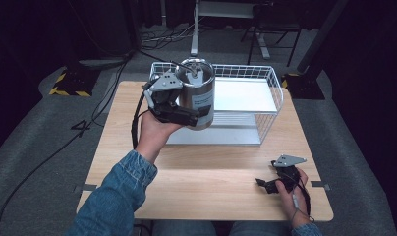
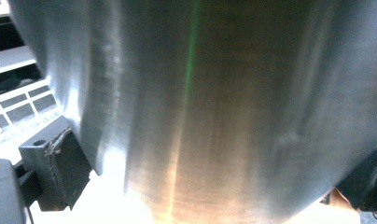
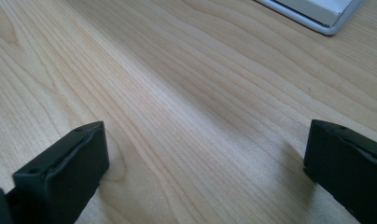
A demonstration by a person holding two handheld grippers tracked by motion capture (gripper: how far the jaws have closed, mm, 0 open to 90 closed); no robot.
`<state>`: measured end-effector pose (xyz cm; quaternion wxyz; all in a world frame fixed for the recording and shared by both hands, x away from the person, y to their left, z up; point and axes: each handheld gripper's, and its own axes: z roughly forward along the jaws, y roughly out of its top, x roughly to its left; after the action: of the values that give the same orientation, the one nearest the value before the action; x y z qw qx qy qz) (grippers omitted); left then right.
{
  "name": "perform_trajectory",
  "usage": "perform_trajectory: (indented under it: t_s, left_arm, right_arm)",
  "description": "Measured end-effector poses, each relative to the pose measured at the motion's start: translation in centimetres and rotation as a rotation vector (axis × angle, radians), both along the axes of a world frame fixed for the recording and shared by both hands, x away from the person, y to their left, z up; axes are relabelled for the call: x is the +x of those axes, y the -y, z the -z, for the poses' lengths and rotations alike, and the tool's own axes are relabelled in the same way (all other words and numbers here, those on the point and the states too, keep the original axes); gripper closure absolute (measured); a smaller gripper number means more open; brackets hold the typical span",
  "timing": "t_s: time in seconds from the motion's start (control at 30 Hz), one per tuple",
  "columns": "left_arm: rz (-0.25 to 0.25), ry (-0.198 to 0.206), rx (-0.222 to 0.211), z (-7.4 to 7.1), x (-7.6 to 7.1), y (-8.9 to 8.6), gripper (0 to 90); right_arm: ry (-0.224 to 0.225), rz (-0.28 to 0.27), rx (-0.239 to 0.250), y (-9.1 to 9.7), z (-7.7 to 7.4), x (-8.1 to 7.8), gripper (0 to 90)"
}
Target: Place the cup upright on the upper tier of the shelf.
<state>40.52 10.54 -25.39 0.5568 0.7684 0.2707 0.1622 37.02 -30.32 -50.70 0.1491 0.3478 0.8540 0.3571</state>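
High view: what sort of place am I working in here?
Probably a lab or recording studio, not a home: a lone wooden table on grey carpet, cables across the floor, hazard-striped stand feet, dark surroundings.

A pale wooden tabletop stands on grey carpet floor. The room beyond is dark. At twelve o'clock a white desk leg and dark chair legs rise from the floor; black cables trail at eleven. Yellow-black striped tape lies at ten o'clock.
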Motion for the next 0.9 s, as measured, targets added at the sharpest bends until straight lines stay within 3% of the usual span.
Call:
perform_trajectory:
  t_s: [0.5,0.9]
  left_arm:
    - [-0.053,0.004,0.005,-2.0,3.9,2.7,3.6]
    - [-0.09,-0.007,-0.001,-2.1,6.9,4.0,3.6]
  right_arm:
    - [-0.001,0.0,0.0,0.0,0.0,0.0,0.3]
    - [0.0,0.002,0.002,0.0,0.0,0.0,0.3]
